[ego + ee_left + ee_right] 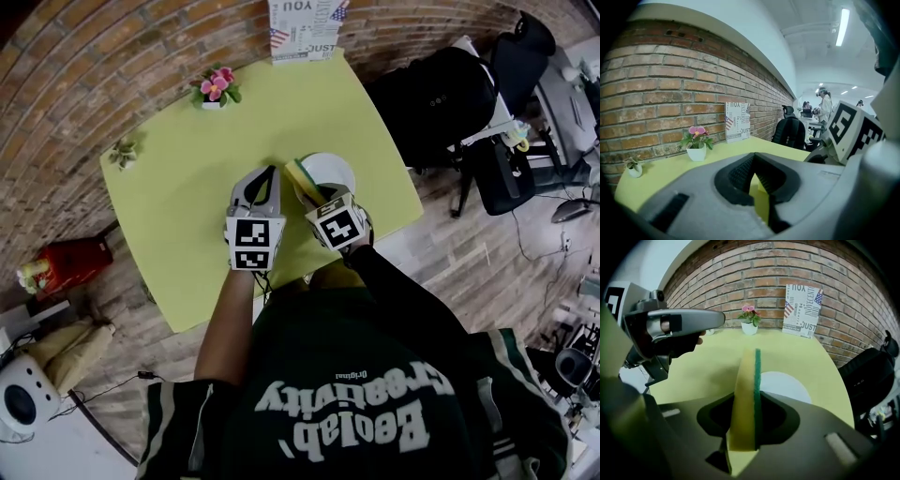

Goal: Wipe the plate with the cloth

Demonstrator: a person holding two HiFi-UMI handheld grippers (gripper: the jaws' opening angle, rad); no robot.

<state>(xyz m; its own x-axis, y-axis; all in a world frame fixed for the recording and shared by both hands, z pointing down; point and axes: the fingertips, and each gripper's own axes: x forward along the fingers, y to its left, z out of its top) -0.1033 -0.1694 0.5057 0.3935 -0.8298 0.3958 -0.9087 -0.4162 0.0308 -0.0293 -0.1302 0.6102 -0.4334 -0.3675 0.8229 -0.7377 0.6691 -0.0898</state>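
The round white plate (pixel 336 172) lies on the lime-green table (pixel 178 187) near its right edge. Bare tabletop stays open to the left and back, as far as the small white pot of pink flowers (pixel 215 89) and the printed card (pixel 302 33) by the brick wall. The right gripper (pixel 307 187) clamps an upright yellow sponge with a green scouring face (pixel 746 399) at the plate's left rim, and the left gripper (pixel 272 174) hovers just beside it, its jaws together on nothing.

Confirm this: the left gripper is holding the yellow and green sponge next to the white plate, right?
No, it is the right gripper that is holding the yellow and green sponge next to the white plate; the right gripper view shows it.
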